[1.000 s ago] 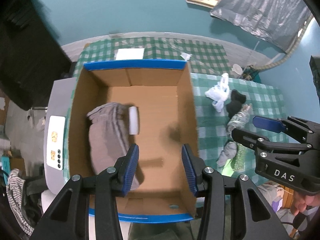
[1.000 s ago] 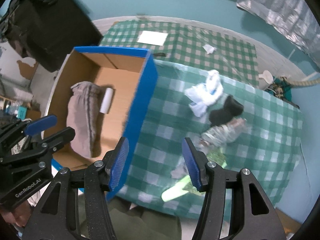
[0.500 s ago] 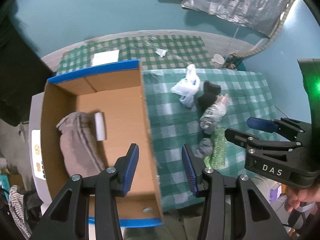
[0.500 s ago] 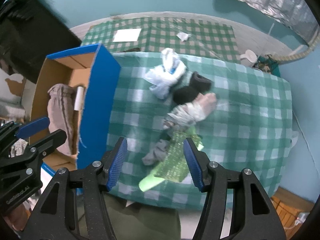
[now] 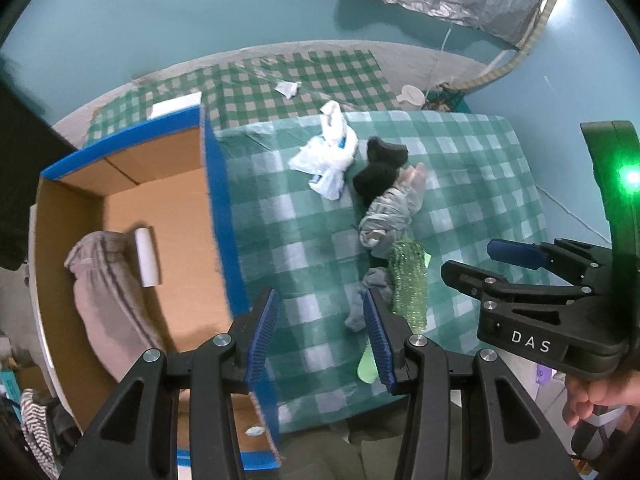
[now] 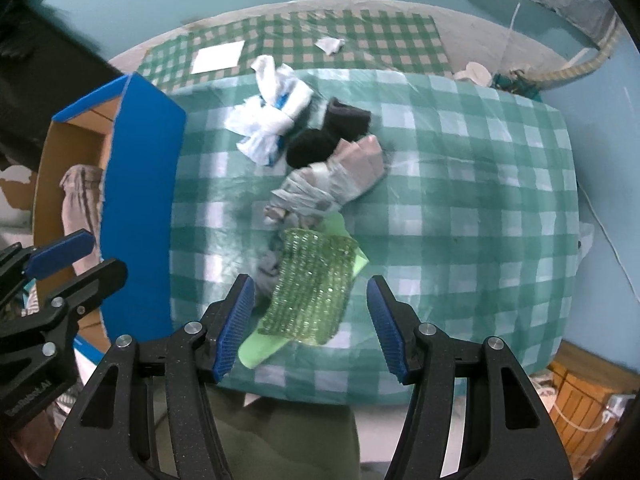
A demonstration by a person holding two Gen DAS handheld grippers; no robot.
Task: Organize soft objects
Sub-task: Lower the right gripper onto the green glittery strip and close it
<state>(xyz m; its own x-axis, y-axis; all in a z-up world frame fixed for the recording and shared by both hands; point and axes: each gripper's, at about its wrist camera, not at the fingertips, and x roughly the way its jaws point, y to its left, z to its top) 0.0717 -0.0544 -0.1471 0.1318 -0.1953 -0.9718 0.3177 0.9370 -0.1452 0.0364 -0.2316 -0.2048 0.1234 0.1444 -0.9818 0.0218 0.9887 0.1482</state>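
Note:
Soft items lie in a row on the green checked table [image 6: 460, 208]: a white cloth [image 6: 272, 116], a black sock [image 6: 324, 136], a grey bundle [image 6: 324, 192], a small grey cloth [image 6: 268, 268] and a sparkly green cloth [image 6: 316, 288]. My right gripper [image 6: 312, 328] is open and empty, above the green cloth. My left gripper [image 5: 320, 336] is open and empty, above the table beside the small grey cloth [image 5: 364, 300]. A cardboard box with blue edges [image 5: 216, 216] at the left holds folded grey-brown trousers [image 5: 108, 292] and a white roll [image 5: 146, 256].
A second checked cloth [image 6: 360, 40] behind the table carries a white paper [image 6: 218, 56] and a crumpled scrap [image 6: 330, 44]. A teal wall stands at the back. A wooden crate [image 6: 580, 396] sits low at the right.
Both grippers have swung right, from over the box to over the table and the row of soft items. Both stayed open and empty.

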